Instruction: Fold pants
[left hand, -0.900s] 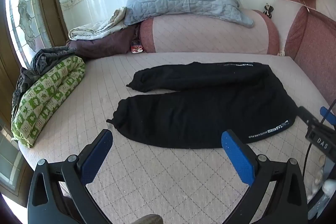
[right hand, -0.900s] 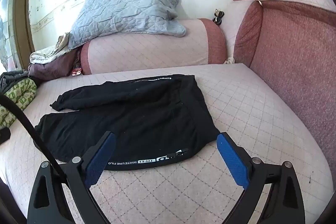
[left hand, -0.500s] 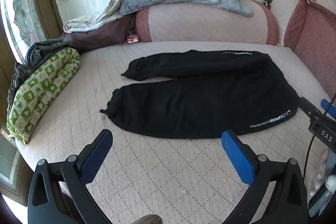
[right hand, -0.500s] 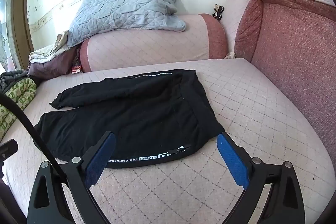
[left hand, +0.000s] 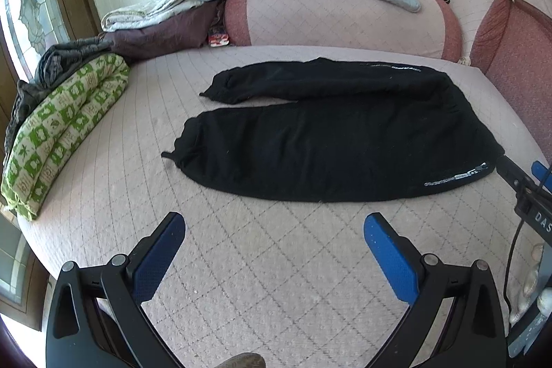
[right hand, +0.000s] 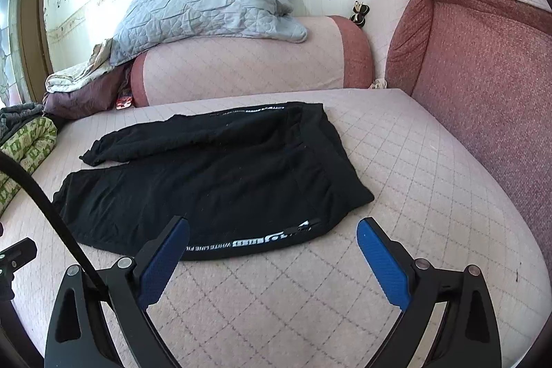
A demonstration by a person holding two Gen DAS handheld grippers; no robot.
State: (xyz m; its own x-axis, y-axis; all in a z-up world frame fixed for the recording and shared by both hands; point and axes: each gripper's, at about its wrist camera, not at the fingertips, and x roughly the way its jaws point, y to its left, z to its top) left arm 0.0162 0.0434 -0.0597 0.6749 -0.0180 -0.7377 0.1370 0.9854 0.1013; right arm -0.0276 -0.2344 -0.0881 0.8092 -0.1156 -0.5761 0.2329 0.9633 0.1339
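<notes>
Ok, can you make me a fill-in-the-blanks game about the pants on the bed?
1. The pants are the colour ____.
2. The pants lie flat with both legs spread, so they are not yet ____.
3. The left gripper and right gripper both have their jaws ____.
4. The folded blanket at the bed's edge is white and ____.

Missing words: black; folded; open; green

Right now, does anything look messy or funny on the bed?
A little. The black pants aren't laid straight: the two legs splay apart toward the cuffs, and the far leg looks shorter and bunched. Blankets are heaped in the far corner. Nothing looks spilled or torn.
</notes>
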